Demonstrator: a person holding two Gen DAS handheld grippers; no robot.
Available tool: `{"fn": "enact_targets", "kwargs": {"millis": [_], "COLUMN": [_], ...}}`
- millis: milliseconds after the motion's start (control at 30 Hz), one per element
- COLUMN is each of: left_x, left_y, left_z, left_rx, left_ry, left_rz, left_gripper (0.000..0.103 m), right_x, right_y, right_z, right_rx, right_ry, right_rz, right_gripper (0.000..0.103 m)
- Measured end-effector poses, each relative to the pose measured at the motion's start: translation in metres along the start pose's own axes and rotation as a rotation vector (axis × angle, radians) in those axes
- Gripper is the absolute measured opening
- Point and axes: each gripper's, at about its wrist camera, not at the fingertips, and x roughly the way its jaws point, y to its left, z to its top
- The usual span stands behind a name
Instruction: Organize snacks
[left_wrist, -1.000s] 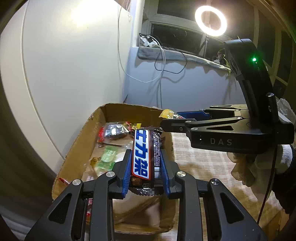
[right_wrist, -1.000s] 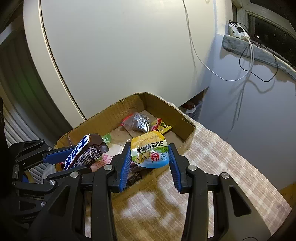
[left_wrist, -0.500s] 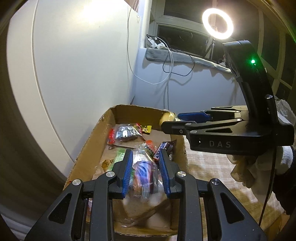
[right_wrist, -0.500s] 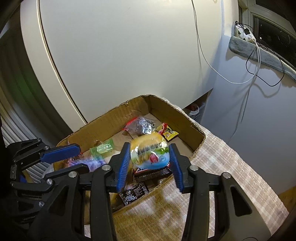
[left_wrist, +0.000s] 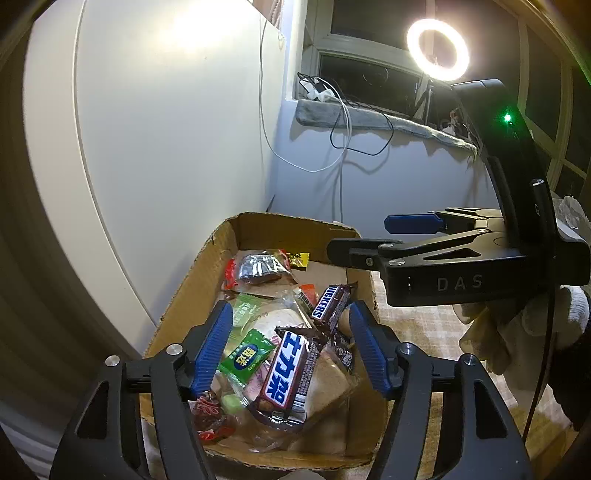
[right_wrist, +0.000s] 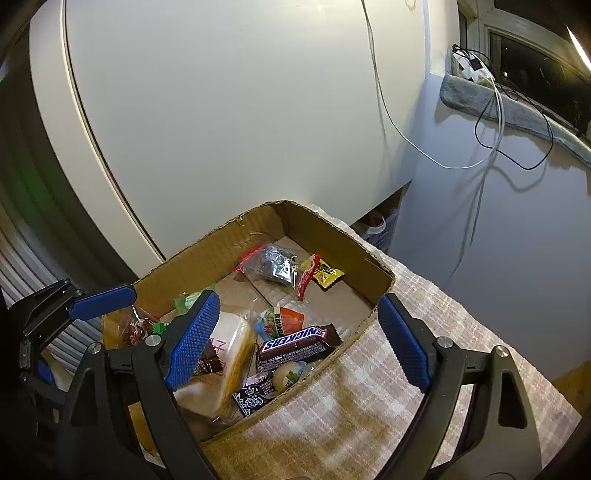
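An open cardboard box (left_wrist: 192, 284) (right_wrist: 229, 243) holds several snacks. A brown and blue chocolate bar (left_wrist: 286, 373) lies on a wrapped sandwich (right_wrist: 225, 350). A Snickers bar (left_wrist: 328, 304) (right_wrist: 295, 341) lies beside it. A yellow packet (right_wrist: 290, 373) lies by the box's near wall. My left gripper (left_wrist: 291, 350) is open and empty above the box's near end. My right gripper (right_wrist: 299, 339) is open and empty above the box's right side; it also shows in the left wrist view (left_wrist: 373, 240).
Inside the box lie a green candy (left_wrist: 245, 360), a dark foil pack (right_wrist: 277, 264) and a small yellow packet (right_wrist: 327, 273). The box stands on a checked cloth (right_wrist: 369, 406). A white panel (right_wrist: 221, 110) rises behind it. Cables hang from the window sill (left_wrist: 340, 114).
Both grippers have opened. The chocolate bar dropped from the left gripper into the box. The yellow packet dropped from the right gripper into the box.
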Motion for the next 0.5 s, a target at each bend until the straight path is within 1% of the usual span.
{"fn": "enact_targets", "kwargs": {"millis": [67, 500], "left_x": [-0.001, -0.005], "left_y": [0.000, -0.002], "left_z": [0.000, -0.002], "left_rx": [-0.002, -0.007], "left_ry": [0.000, -0.002], "left_rz": [0.001, 0.005], "left_gripper": [0.068, 0.069], "right_x": [-0.001, -0.012], "right_y": [-0.001, -0.001], "right_z": [-0.001, -0.009], "right_rx": [0.007, 0.023], "right_ry": [0.000, -0.014], "right_rz": [0.000, 0.001], "right_gripper": [0.090, 0.090]}}
